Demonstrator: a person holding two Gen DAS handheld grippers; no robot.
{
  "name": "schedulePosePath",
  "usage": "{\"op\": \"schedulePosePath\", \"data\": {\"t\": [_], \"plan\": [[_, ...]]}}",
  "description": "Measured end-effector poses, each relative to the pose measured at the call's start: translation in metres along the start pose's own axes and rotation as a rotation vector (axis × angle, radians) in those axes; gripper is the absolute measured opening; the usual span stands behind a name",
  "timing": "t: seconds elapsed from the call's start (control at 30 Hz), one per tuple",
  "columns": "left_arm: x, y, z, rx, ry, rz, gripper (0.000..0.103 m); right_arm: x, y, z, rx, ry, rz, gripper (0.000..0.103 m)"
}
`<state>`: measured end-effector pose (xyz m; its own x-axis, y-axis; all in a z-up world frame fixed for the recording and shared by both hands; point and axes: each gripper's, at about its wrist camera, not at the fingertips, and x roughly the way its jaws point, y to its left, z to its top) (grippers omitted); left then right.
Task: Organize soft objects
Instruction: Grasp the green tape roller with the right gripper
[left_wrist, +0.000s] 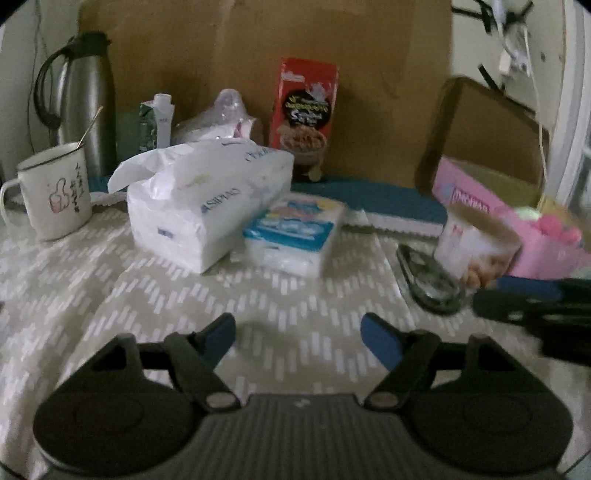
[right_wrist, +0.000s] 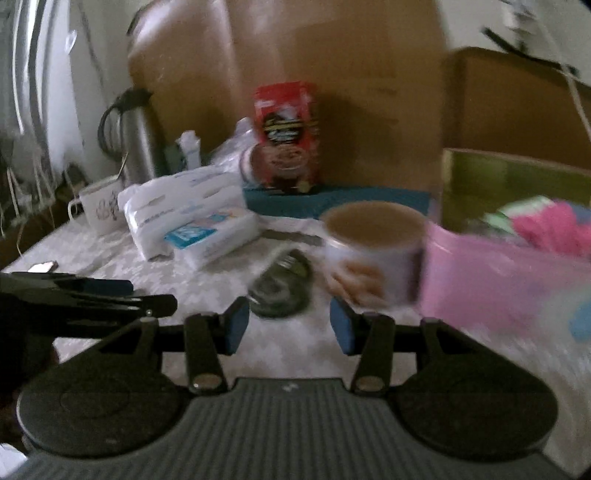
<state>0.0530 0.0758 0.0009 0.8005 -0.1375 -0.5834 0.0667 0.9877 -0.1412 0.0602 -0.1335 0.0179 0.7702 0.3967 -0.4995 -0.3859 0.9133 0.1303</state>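
Left gripper (left_wrist: 297, 334) is hovering over the patterned desk (left_wrist: 110, 288), jaws standing wide, nothing between them. Right gripper (right_wrist: 288, 325) is hanging partly open, also empty, just before a dark round lid (right_wrist: 280, 288). Large white tissue pack (left_wrist: 207, 199) is lying mid-desk, touching a smaller blue-and-white pack (left_wrist: 295, 232). Round tin (left_wrist: 476, 247) is sitting uncovered; contents too blurred to tell. Pink box (left_wrist: 524, 229) at right is holding pink and green soft items (right_wrist: 546, 225). White mug (left_wrist: 55, 192) is holding a thin stick.

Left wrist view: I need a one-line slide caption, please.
Open left claw hovers empty above the patterned tablecloth, facing a tissue pack and wipes packet.
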Motion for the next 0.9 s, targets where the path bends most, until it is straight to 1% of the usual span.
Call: {"op": "schedulePosePath", "data": {"t": [0.17,0.2,0.23,0.3,0.37,0.5,0.53,0.57,0.7,0.9], "plan": [[-0.006,0.008,-0.001,-0.019,-0.003,-0.049,0.078,0.037,0.014,0.012,-0.036,0.052,-0.035,0.053],[-0.001,0.005,0.002,-0.023,-0.002,-0.054,0.078,0.043,0.016,0.013,-0.041,0.062,-0.049,0.055],[0.0,0.007,0.003,-0.03,-0.002,-0.062,0.079,0.049,0.017,0.013,-0.044,0.07,-0.062,0.058],[-0.001,0.006,0.001,-0.04,-0.003,-0.073,0.08,0.055,0.017,0.011,-0.026,0.094,-0.069,0.059],[0.0,0.008,0.001,-0.048,-0.004,-0.081,0.08,0.06,0.018,0.01,-0.027,0.092,-0.085,0.061],[0.0,0.01,0.001,-0.061,-0.004,-0.096,0.083,0.063,0.025,0.009,-0.056,0.086,-0.101,0.061],[-0.001,0.01,0.001,-0.064,-0.004,-0.098,0.086,0.063,0.025,0.009,-0.055,0.084,-0.1,0.058],[-0.001,0.01,0.001,-0.066,-0.003,-0.1,0.087,0.062,0.025,0.008,-0.056,0.079,-0.1,0.052],[-0.001,0.011,0.002,-0.073,-0.003,-0.102,0.087,0.059,0.029,0.006,-0.075,0.073,-0.085,0.052],[-0.001,0.011,0.001,-0.076,-0.003,-0.095,0.088,0.043,0.035,-0.005,-0.123,0.068,0.0,0.052]]}}
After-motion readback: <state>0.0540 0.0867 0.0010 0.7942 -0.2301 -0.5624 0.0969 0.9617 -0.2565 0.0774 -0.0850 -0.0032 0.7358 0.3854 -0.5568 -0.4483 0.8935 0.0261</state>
